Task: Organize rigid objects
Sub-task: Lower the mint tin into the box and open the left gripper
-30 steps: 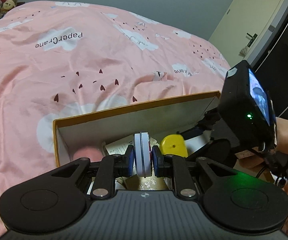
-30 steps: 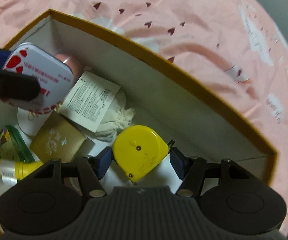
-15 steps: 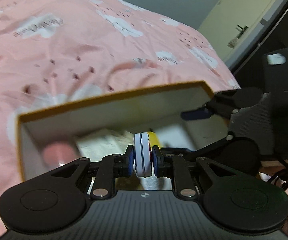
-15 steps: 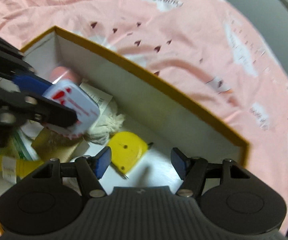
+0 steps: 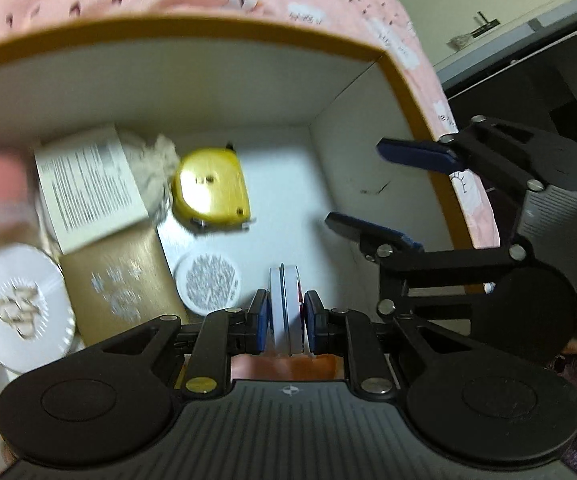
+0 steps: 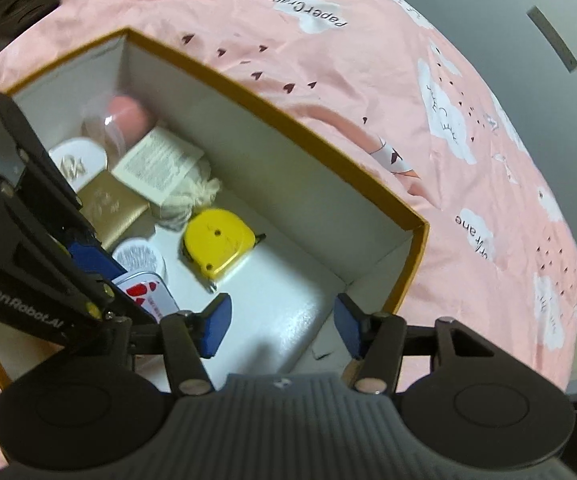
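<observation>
the left claw [image 5: 284,322] is gripping the white tin [image 5: 284,308] on its thin edges, low inside the box [image 5: 216,28], just ahead of the pads. if the pads are opening while the tin is standing upright like this, it is probably tipping onto the round white lid [image 5: 208,282] beside it (only a judgement). the right claw [image 6: 280,330] is hanging wide apart and empty, with the yellow tape measure [image 6: 218,246] lying free ahead of it. one second ago that claw was around the tape measure, and the tin was higher above the box.
</observation>
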